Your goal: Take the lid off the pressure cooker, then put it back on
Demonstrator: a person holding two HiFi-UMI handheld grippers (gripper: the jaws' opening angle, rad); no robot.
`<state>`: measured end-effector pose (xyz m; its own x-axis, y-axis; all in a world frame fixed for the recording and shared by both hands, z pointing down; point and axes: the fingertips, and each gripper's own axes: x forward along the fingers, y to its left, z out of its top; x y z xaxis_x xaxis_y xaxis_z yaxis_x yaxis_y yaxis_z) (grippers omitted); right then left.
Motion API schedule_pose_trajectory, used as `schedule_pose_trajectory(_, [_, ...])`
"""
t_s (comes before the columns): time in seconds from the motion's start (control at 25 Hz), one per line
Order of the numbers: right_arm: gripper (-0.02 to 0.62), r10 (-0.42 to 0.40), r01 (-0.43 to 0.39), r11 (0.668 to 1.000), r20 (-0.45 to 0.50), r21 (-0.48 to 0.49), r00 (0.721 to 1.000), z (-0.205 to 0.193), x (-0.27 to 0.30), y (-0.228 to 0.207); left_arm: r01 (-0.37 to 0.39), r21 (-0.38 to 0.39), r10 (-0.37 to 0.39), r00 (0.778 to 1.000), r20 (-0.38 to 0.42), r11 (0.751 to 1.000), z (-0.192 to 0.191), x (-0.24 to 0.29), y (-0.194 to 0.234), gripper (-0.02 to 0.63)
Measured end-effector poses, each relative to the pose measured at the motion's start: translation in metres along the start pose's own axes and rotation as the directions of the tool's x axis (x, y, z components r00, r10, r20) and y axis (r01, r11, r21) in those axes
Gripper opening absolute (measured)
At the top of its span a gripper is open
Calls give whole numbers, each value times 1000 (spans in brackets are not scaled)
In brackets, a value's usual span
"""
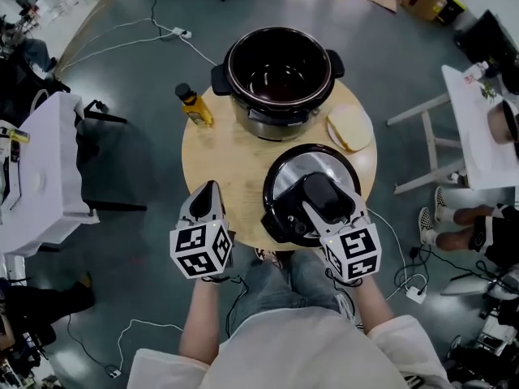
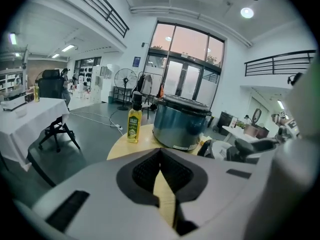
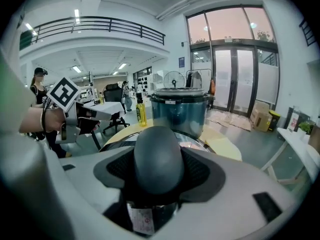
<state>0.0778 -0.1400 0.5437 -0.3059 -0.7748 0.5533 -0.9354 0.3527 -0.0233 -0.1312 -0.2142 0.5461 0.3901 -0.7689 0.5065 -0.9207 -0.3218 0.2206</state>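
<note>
Two grippers hover over the round table (image 1: 220, 151). Left, nearer than the oil bottle (image 1: 197, 108), the left gripper (image 1: 208, 190) has its jaws together, empty. The open pressure cooker (image 1: 237, 55) stands behind. Rightward, the right gripper (image 1: 324, 198) clamps the lid (image 1: 285, 177) by its handle (image 3: 157, 159).

Nothing legible: the label on the bottle (image 2: 133, 125) and the sticker (image 3: 142, 219) on the lid (image 1: 290, 173) are too blurred
</note>
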Motion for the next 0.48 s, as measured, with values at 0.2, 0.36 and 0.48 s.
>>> schedule_pose_trajectory(0.2, [282, -25, 25, 999, 28, 22, 999, 27, -28, -7, 21, 14, -22, 999, 31, 1000, 19, -5, -10, -9])
schedule_pose_trajectory(0.36, [282, -42, 41, 999, 64, 23, 997, 51, -50, -14, 39, 22, -40, 997, 66, 999, 37, -5, -17, -9])
schedule_pose_trajectory(0.48, [282, -51, 51, 999, 93, 6, 994, 70, -64, -17, 49, 34, -52, 994, 92, 998, 48, -8, -21, -9])
